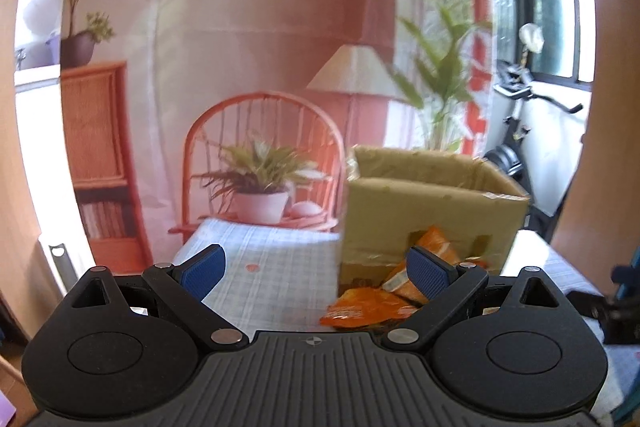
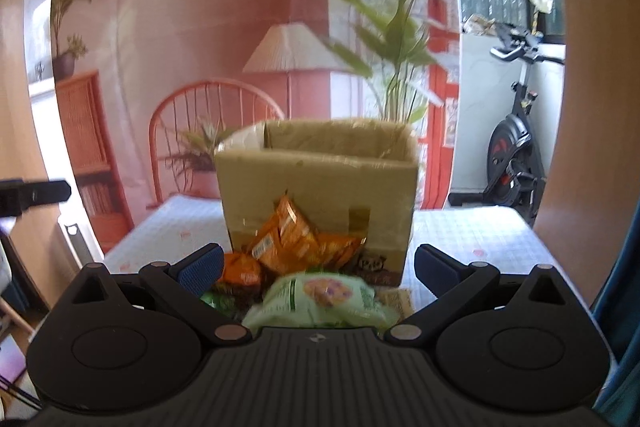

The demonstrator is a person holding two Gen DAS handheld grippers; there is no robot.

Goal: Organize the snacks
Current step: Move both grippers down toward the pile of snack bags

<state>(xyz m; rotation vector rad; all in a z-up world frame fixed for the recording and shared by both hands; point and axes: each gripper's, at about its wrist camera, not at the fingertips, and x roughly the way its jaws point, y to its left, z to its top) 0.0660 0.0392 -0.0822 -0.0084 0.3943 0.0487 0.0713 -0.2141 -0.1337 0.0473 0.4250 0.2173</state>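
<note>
An open cardboard box [image 1: 428, 211] [image 2: 320, 183] stands on the checked tablecloth [image 1: 276, 275]. Orange snack packets [image 1: 372, 307] [image 2: 296, 239] lean against its front. In the right wrist view a pale green snack bag [image 2: 324, 299] lies in front of them, with a round orange packet [image 2: 242, 269] and a dark green packet [image 2: 218, 301] at the left. My left gripper [image 1: 316, 269] is open and empty, left of the box, its right finger in front of the orange packets. My right gripper [image 2: 318, 265] is open and empty, just above the green bag.
A printed backdrop of a room with a chair, lamp and plants hangs behind the table. An exercise bike [image 2: 516, 147] stands at the right by the window. The left gripper's edge [image 2: 32, 195] shows at the left of the right wrist view.
</note>
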